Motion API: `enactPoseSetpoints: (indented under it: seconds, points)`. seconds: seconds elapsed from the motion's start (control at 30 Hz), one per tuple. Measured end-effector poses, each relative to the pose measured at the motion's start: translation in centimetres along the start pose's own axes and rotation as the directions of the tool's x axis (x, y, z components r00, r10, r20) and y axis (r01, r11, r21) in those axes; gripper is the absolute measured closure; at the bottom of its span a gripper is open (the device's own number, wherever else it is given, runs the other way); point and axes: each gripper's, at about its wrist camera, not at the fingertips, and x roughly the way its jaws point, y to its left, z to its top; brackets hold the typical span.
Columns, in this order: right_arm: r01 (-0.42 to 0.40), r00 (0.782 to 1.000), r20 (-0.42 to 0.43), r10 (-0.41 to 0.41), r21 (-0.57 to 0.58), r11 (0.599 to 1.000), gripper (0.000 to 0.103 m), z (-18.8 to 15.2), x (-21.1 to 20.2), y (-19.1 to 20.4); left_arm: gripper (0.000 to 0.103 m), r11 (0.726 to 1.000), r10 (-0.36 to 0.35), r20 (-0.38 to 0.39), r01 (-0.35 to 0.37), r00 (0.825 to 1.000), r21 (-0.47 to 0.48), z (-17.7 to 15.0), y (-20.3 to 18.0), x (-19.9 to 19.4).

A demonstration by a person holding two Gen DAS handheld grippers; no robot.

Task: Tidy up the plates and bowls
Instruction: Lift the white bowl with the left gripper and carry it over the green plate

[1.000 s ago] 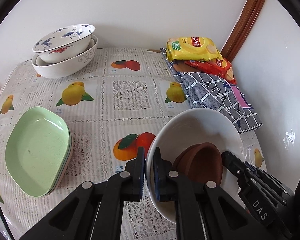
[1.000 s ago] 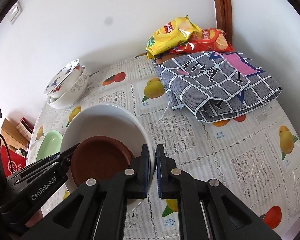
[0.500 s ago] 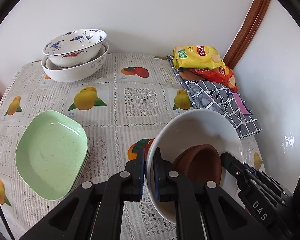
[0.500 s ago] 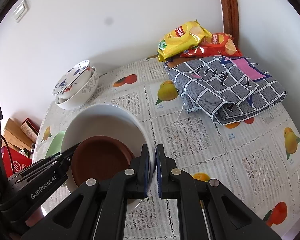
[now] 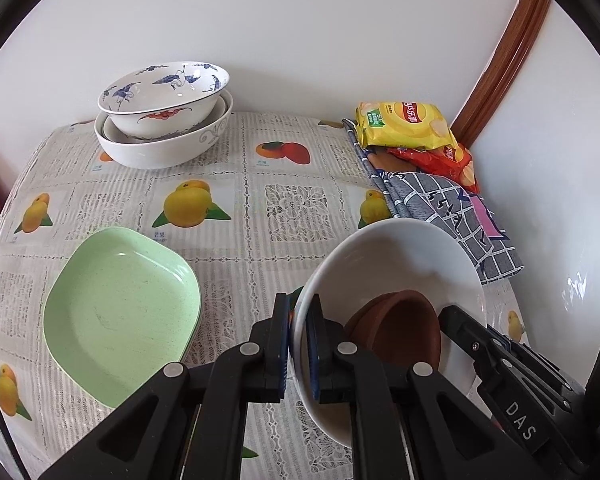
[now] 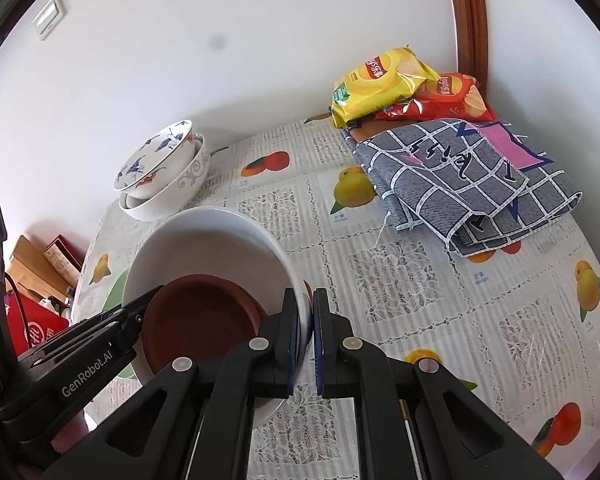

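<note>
Both grippers clamped on opposite rims of white bowl [image 5: 400, 256]: left gripper [image 5: 298, 344], right gripper [image 6: 307, 336], jaws pinched tight. Brown dishes [image 6: 196, 320] nested inside. Since a second ago, bowl lifted slightly off the surface [image 5: 260, 208]; more of green plates [image 5: 116, 316] and stacked patterned bowls [image 5: 164, 120] now in view.

Left gripper [image 5: 298, 344] clamped on white bowl [image 5: 396, 256] rim — brown dishes [image 5: 400, 332] inside, green plates [image 5: 120, 320] beside
</note>
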Motion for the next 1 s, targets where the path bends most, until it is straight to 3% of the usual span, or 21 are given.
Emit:
enactPoseSetpoints:
  seconds: [1.0]
  points:
    - [-0.030,0.999,-0.019,0.029,-0.035,0.999,0.096,-0.3,1.6,4.0,0.095,0.998,0.021,0.010,-0.021,1.000,-0.056,0.3,4.1,-0.8]
